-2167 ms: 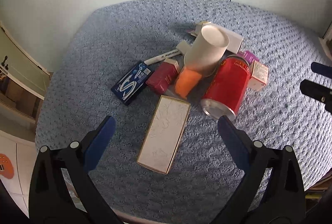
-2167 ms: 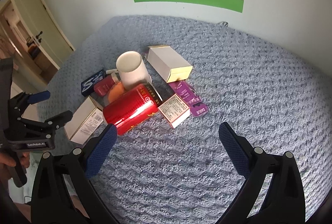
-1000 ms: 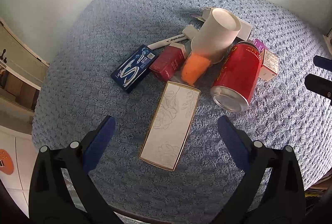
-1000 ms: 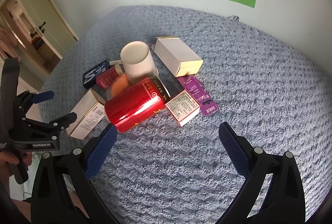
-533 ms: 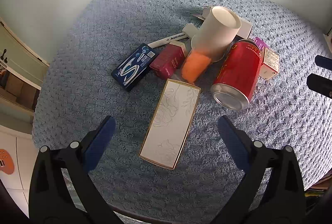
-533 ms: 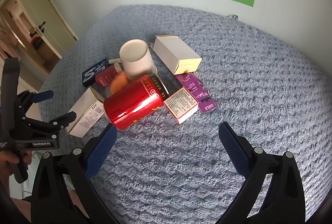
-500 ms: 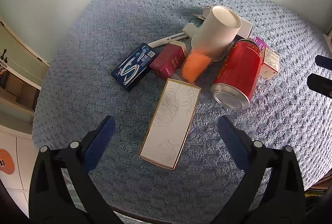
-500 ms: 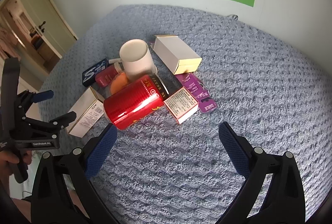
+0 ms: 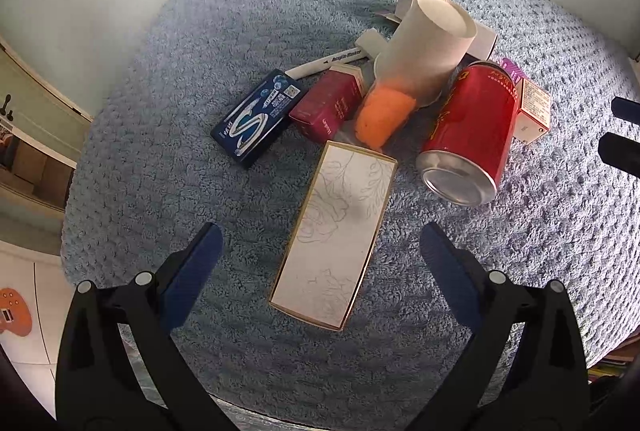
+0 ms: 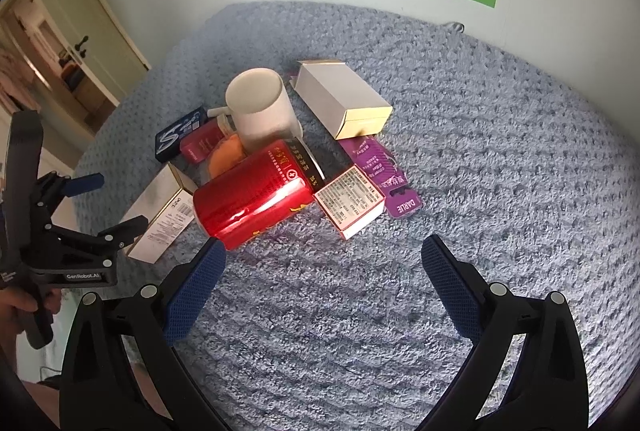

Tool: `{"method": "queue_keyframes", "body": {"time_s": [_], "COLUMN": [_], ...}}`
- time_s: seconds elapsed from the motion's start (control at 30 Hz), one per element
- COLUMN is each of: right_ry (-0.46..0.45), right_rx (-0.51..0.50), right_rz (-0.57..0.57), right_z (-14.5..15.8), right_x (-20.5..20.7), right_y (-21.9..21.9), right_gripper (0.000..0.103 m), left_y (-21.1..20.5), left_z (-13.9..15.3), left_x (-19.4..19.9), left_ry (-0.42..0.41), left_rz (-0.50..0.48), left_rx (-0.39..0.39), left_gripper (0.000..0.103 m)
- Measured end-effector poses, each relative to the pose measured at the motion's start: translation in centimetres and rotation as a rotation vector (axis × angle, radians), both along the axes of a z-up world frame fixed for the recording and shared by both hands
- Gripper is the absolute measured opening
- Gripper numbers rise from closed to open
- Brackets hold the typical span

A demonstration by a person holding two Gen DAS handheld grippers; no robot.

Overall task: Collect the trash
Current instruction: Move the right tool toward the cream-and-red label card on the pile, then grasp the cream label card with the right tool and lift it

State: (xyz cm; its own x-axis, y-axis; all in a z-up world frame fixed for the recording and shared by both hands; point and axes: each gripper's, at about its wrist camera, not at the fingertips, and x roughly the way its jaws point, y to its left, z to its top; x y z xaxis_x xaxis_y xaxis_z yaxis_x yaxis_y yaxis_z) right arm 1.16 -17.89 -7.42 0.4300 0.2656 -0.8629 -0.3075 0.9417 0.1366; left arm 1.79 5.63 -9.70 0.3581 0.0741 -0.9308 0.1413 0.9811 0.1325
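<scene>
The long flat carton (image 9: 338,243) with the faint flower drawing lies at the near edge of our trash pile, on the blue knobbly cloth (image 9: 160,159) that covers the counter, and it is the piece we judge the coming move turns on. Its long axis runs from just ahead of our left tongs (image 9: 320,255) up and slightly to the right, toward the orange lump (image 9: 382,115) under the paper cup (image 9: 430,51), so the carton points almost straight along the left fingers, not across them. The left tongs are spread wide and hold nothing, hanging above the carton with a finger on either side of its near end; to pinch its narrow width we would only need to come down. The red can (image 9: 472,127) lies on its side just right of the carton, open end toward us, and from the other side it sits closest to our right tongs (image 10: 320,263), also spread wide and empty, well back over bare cloth. So the left hand is nearer the carton and the right nearer the can. Beyond them lie a dark blue gum pack (image 9: 256,119) and a small printed box (image 10: 350,199).
</scene>
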Motion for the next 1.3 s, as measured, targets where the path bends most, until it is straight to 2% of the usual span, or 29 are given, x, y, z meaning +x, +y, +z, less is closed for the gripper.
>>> {"method": "queue_keyframes", "body": {"time_s": [0.4,0.5,0.53,0.57,0.6,0.73,0.77,0.8,0.83,0.9,1.1,1.3], "right_ry": [0.060,0.066,0.073,0.086,0.096,0.102,0.101,0.097,0.089,0.082,0.058,0.019], "right_rx": [-0.065,-0.079,-0.081,-0.084,-0.090,-0.122,-0.132,-0.136,-0.132,-0.108,-0.031,0.109], "right_rz": [0.046,0.050,0.052,0.059,0.066,0.099,0.107,0.112,0.116,0.123,0.068,0.041], "right_z": [-4.2,-5.0,-5.3,-5.7,-6.0,-6.9,-7.1,-7.1,-7.0,-6.6,-4.6,-0.8], "right_x": [3.6,4.7,5.1,5.6,5.8,6.2,6.1,6.0,5.8,5.5,4.1,1.4], "right_y": [0.2,0.2,0.2,0.2,0.3,0.7,0.8,0.8,0.8,0.6,-1.3,-3.1], "right_gripper": [0.095,0.094,0.092,0.081,0.076,0.072,0.062,0.060,0.059,0.050,0.049,0.049], "left_y": [0.1,0.3,0.4,0.6,0.7,0.8,0.9,1.5,1.5,1.6,1.9,4.2], "left_z": [-3.7,-4.2,-4.3,-4.4,-4.5,-5.0,-5.2,-5.6,-5.8,-5.8,-3.9,-1.4], "left_x": [2.0,2.5,2.7,2.7,2.8,3.3,3.3,3.4,3.3,3.0,0.8,-2.0], "left_ry": [0.100,0.103,0.104,0.105,0.104,0.126,0.132,0.141,0.153,0.153,0.107,0.051], "left_rz": [0.001,0.004,0.007,0.009,0.011,0.000,-0.001,-0.004,-0.006,-0.005,-0.006,0.060], "left_rx": [0.005,0.014,0.015,0.014,0.011,-0.011,-0.021,-0.033,-0.049,-0.061,-0.095,-0.145], "left_gripper": [0.096,0.096,0.096,0.095,0.092,0.077,0.072,0.059,0.051,0.048,0.048,0.048]}}
